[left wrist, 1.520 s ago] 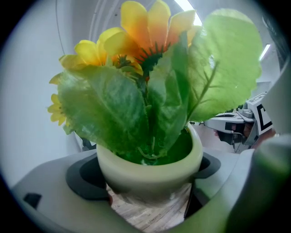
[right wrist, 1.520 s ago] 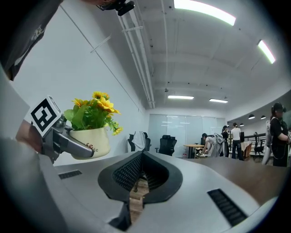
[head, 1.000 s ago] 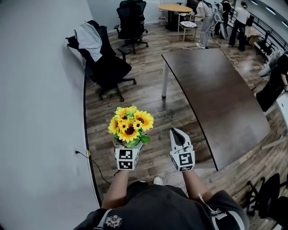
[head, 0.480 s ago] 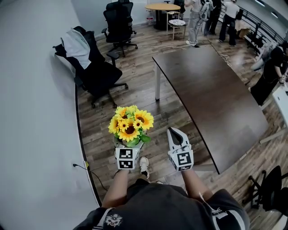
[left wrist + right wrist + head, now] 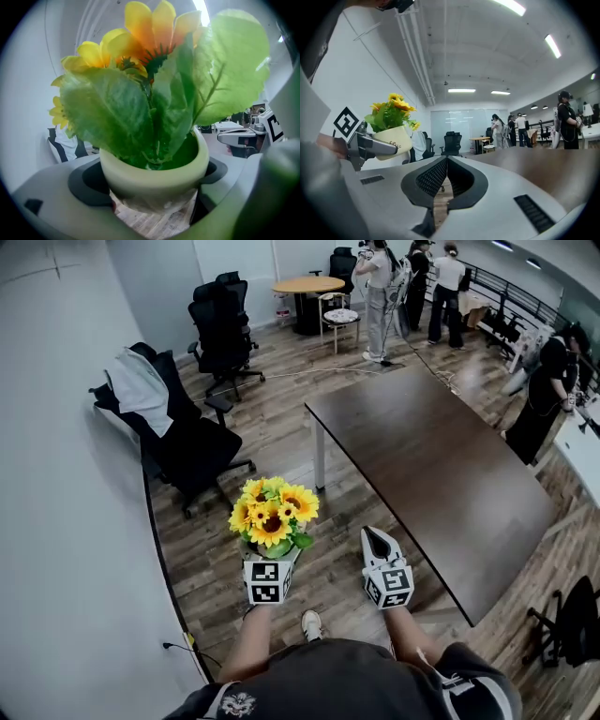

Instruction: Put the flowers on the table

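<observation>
A bunch of yellow sunflowers [image 5: 272, 513] stands in a pale green pot [image 5: 154, 176], held above the wooden floor. My left gripper [image 5: 267, 557] is shut on the pot, one jaw on each side of it. My right gripper [image 5: 379, 540] is shut and empty, level with the left one. In the right gripper view the flowers [image 5: 391, 112] and their pot [image 5: 393, 138] show at the left. The long dark brown table [image 5: 441, 456] stretches ahead and to the right, its near corner just right of my right gripper.
Black office chairs [image 5: 183, 442] stand by the white wall at left, one draped with a white garment [image 5: 141, 390]. A round wooden table [image 5: 309, 287] and several people [image 5: 380, 292] are at the far end. Another chair [image 5: 572, 624] sits at lower right.
The view has moved forward: the dark table and chairs appear nearer and lower. Both grippers keep their hold and spacing, the flowers still upright in the left one.
</observation>
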Demonstrator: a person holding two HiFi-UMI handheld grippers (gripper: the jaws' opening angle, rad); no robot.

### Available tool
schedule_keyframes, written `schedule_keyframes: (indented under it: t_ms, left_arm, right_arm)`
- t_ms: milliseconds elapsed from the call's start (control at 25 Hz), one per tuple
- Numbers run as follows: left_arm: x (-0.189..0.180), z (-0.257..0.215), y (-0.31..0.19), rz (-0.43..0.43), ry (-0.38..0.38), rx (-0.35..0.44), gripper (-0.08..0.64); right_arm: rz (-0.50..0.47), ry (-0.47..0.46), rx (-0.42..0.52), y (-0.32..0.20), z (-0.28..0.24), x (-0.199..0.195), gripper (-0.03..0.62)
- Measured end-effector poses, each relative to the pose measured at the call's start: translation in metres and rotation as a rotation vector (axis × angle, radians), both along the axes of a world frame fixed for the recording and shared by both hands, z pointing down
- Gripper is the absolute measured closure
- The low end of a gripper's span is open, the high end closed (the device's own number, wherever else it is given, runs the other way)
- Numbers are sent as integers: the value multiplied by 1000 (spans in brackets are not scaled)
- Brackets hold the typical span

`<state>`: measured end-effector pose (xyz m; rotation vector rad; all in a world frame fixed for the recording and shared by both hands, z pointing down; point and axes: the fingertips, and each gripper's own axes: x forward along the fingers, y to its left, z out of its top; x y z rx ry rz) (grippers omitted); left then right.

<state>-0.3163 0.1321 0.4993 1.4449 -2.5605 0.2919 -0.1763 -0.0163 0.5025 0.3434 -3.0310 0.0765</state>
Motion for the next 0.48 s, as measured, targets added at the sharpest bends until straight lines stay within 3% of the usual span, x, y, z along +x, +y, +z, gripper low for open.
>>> schedule_keyframes:
  t_ms: [120, 480]
  left_arm:
    - [-13, -4, -15, 52, -9, 2, 14]
    - [-43, 13, -54, 180, -8, 1, 15]
  right_arm:
    - [64, -11, -37, -18, -3, -12, 568]
    - [187, -22, -11, -46, -8, -34, 568]
